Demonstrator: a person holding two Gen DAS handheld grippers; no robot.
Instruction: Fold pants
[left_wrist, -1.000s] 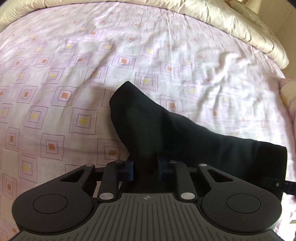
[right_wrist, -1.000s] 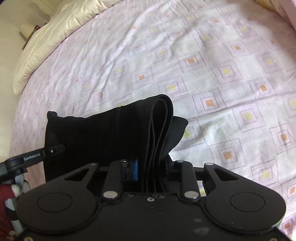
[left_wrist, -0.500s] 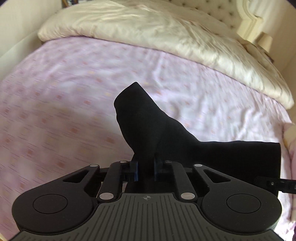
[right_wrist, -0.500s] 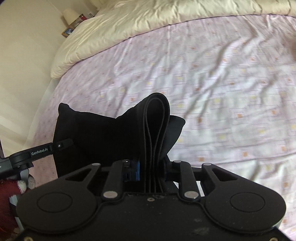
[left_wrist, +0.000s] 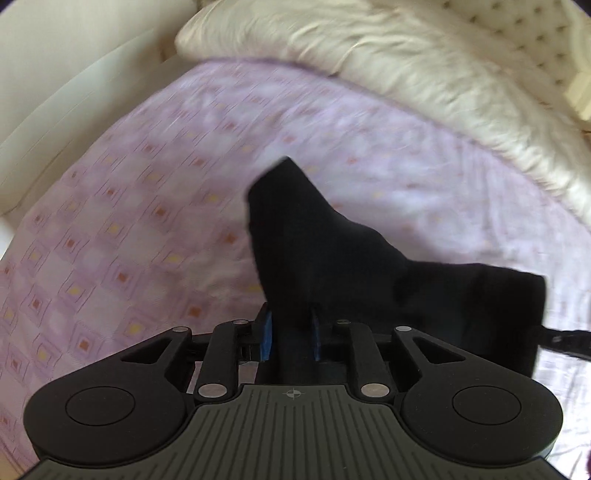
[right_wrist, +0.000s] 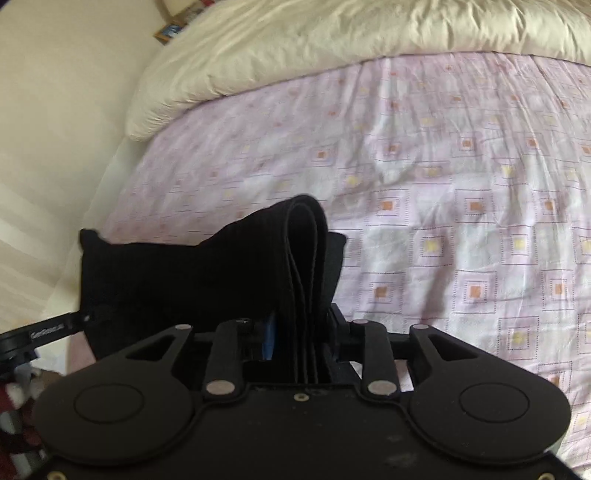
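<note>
Black pants (left_wrist: 332, 258) held up over the bed, stretched between both claws. Left claw (left_wrist: 290, 334) clamped on one end of the folded cloth, blue pads (left_wrist: 266, 338) pressed against the fabric on either side. A pointed corner of cloth standing up past the fingertips, the rest running off to the right as a dark band toward the other claw, whose black edge (left_wrist: 565, 338) pokes in at the right border.

Right claw (right_wrist: 301, 332) likewise pinched shut on the pants (right_wrist: 184, 280), here on the thick end: several stacked layers looping up and over in a rounded fold just beyond the fingers, a sliver of blue pad (right_wrist: 269, 336) visible on the left side. From there, cloth stretching left to a small raised corner, with the left claw's lettered arm (right_wrist: 48, 326) entering at the lower left.

Below and beyond, a pink bedsheet (right_wrist: 461, 221) printed with squares holding orange and yellow centres, wrinkled in places. Cream duvet (right_wrist: 314, 48) bunched across the far end of the bed. Tufted headboard (left_wrist: 535, 33) at upper right in the left view. Pale wall (right_wrist: 55, 110) along the bed's side. Both views blurred.
</note>
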